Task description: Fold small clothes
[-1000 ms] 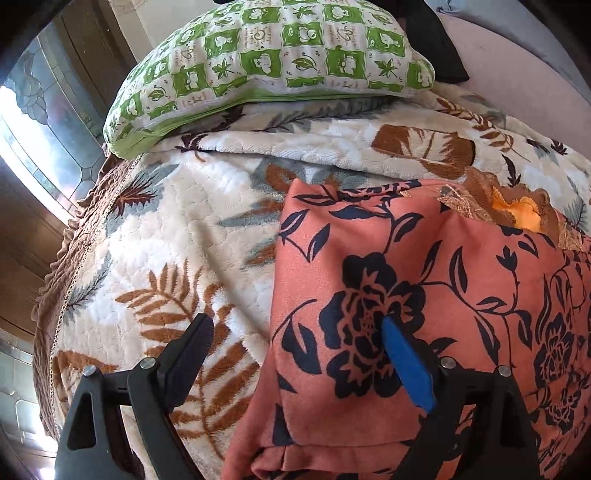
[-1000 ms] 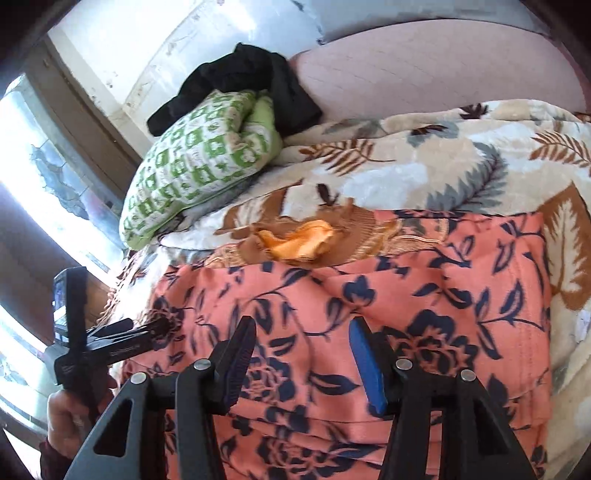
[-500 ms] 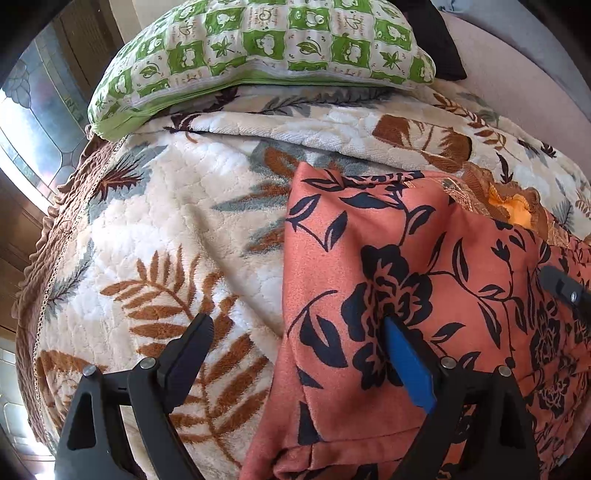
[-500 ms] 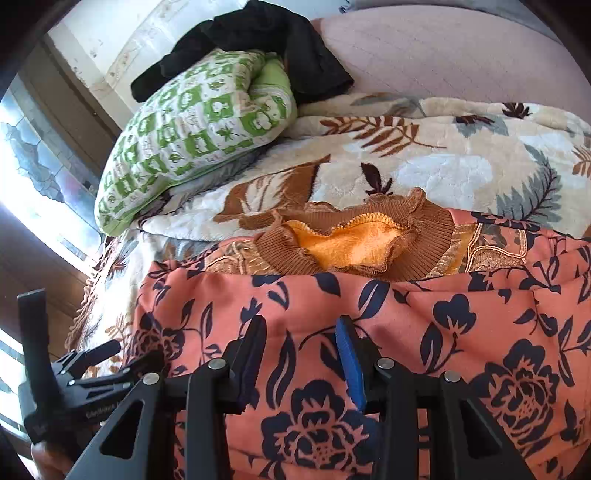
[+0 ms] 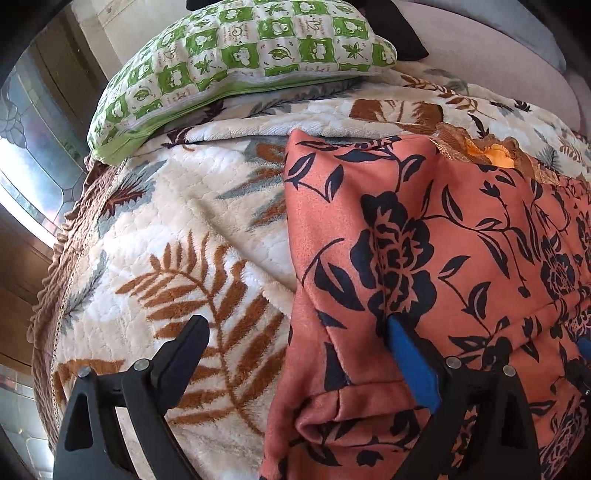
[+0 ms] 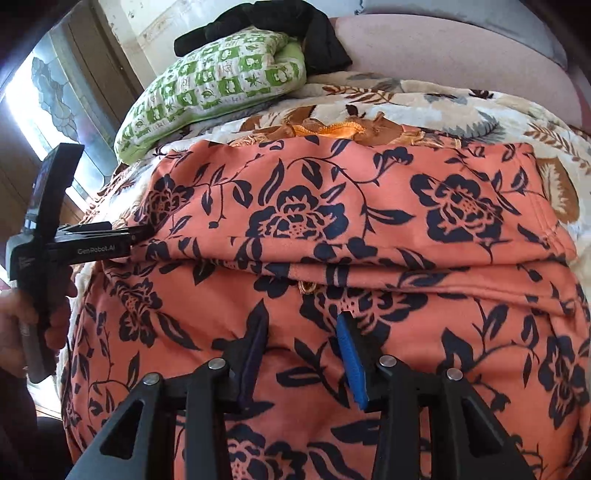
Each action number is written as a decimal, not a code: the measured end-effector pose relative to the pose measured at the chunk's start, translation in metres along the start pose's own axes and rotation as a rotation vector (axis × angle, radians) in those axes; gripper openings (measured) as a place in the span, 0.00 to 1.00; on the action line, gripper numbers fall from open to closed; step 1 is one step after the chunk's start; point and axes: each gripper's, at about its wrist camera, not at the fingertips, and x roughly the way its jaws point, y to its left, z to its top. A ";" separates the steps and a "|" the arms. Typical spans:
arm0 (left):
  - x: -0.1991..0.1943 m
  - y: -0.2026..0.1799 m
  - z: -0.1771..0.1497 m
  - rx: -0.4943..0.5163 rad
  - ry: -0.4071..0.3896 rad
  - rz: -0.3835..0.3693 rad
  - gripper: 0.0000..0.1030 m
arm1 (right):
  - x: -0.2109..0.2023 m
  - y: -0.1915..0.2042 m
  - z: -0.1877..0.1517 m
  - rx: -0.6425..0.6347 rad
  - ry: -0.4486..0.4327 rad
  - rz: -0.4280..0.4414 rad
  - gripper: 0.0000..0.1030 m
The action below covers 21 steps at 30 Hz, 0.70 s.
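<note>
Where the quilted blanket (image 5: 207,229) spreads cream and plushy, stitched in small scales and printed with rust fern fronds, the orange garment (image 6: 332,206) lies across it, a soft, brushed-looking cloth with dark navy roses and leaves. One layer is folded over another: a rounded fold edge runs side to side across the middle of the right wrist view. At its far edge a ribbed brown collar with a bright orange lining (image 6: 332,127) puckers open. The left gripper (image 5: 295,332) stands spread wide, its black finger over the blanket, its blue-padded finger over the garment's thick rolled side edge. The right gripper (image 6: 301,325) is partly spread, its jaws having just been closing; the tips sit low against the cloth, though whether any fabric is caught between them I cannot tell. A hand (image 6: 22,321) grips the left tool's handle. Beyond sits a puffy green-and-white checked pillow (image 5: 240,59) with dark clothing (image 6: 280,26) heaped behind it.
</note>
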 end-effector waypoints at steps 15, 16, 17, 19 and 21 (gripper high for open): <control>-0.069 0.069 -0.121 -0.164 -0.026 -0.011 0.93 | -0.073 -0.005 -0.103 0.018 0.004 -0.019 0.43; -0.071 0.070 -0.130 -0.168 -0.019 -0.027 0.93 | -0.075 -0.006 -0.106 0.032 0.011 -0.012 0.44; -0.074 0.069 -0.140 -0.164 -0.016 -0.046 0.93 | -0.078 -0.007 -0.111 0.040 0.015 -0.006 0.44; -0.078 0.064 -0.156 -0.138 -0.012 -0.078 0.84 | -0.083 -0.006 -0.119 0.029 0.014 -0.004 0.44; -0.080 0.057 -0.171 -0.102 0.007 -0.110 0.73 | -0.088 -0.004 -0.127 0.021 0.017 0.001 0.44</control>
